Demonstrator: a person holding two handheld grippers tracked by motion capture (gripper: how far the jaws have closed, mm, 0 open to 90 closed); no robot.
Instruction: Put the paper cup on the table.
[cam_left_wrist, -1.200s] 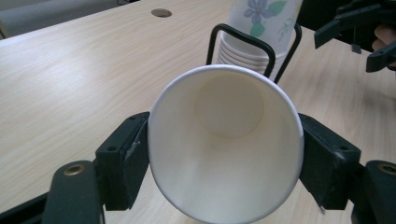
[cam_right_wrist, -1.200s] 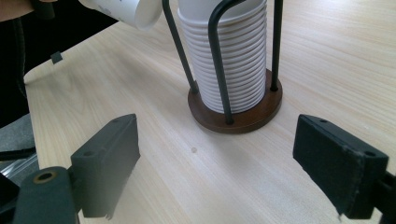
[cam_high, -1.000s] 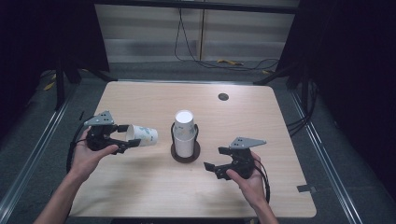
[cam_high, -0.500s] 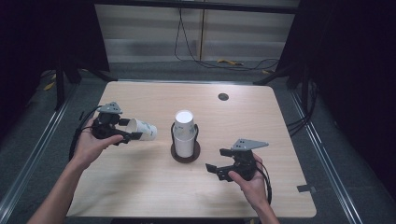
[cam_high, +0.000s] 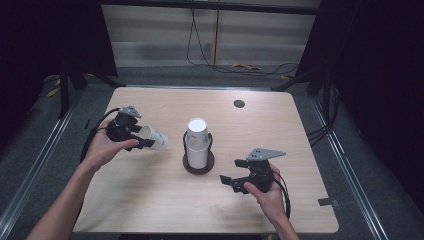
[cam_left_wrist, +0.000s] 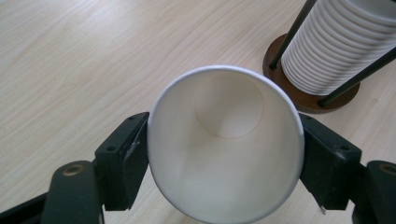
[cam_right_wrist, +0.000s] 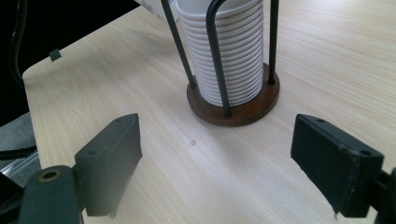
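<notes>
Single paper cup (cam_high: 152, 138) held on its side by the left gripper (cam_high: 142, 140), above the table (cam_high: 300, 130) at about 9 o'clock from the cup stack (cam_high: 197, 142), apart from it. In the left gripper view the two fingers (cam_left_wrist: 123, 163) press the cup's wall just below the rolled rim from opposite sides, mouth facing the camera, base pointing toward the stack. The stack of nested cups stands upright in a wire holder (cam_high: 198, 162) with a dark round base near the table's middle. The right gripper (cam_high: 235, 180) rests at about 4 o'clock from the holder; its fingers (cam_right_wrist: 109, 158) have just been closing slightly but stand wide apart with nothing between them, aimed at the holder's base.

Handling, as judged: the cup is very light, thin-walled and easily crushed or ovalised, so a gentle squeeze suffices. The rolled rim is the stiffest band, and the present hold just beneath it suits best; mid-wall grips would dent. The smooth, tapered wall may let the cup slide toward its narrow base. Nested cups tend to cling together, so the holder may need steadying.
</notes>
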